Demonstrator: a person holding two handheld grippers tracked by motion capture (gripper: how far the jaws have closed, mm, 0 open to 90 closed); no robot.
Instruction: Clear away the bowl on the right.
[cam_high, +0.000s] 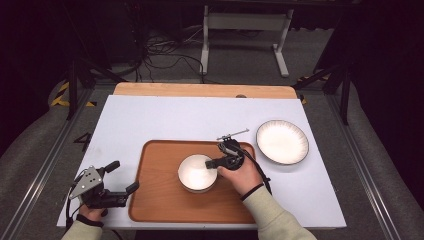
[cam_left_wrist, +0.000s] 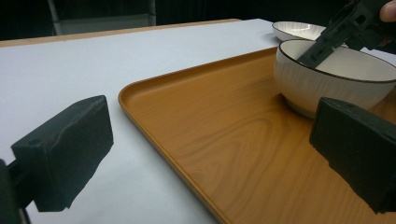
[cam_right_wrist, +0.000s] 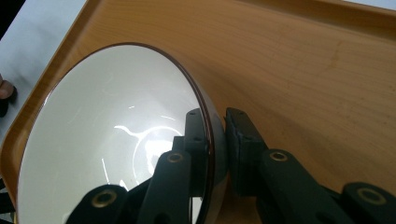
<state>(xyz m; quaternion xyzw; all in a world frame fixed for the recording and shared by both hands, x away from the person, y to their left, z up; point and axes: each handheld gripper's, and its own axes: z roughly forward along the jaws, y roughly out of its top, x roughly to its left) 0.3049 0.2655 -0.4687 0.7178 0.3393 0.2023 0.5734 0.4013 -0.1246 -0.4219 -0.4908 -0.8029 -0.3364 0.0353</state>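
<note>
Bowl (cam_high: 196, 172): white, dark-rimmed, set on the tray, right of its centre.
Tray (cam_high: 157, 200): wooden, laid on the white table (cam_high: 150, 115).
Right gripper (cam_right_wrist: 215, 135): jaws pinched on the bowl's wall, one inside, one outside.
Left gripper (cam_high: 125, 177): jaws spread, nothing held; positioned at the tray's left edge.
Plate (cam_high: 282, 141): white, on the table just right of the tray.
</note>
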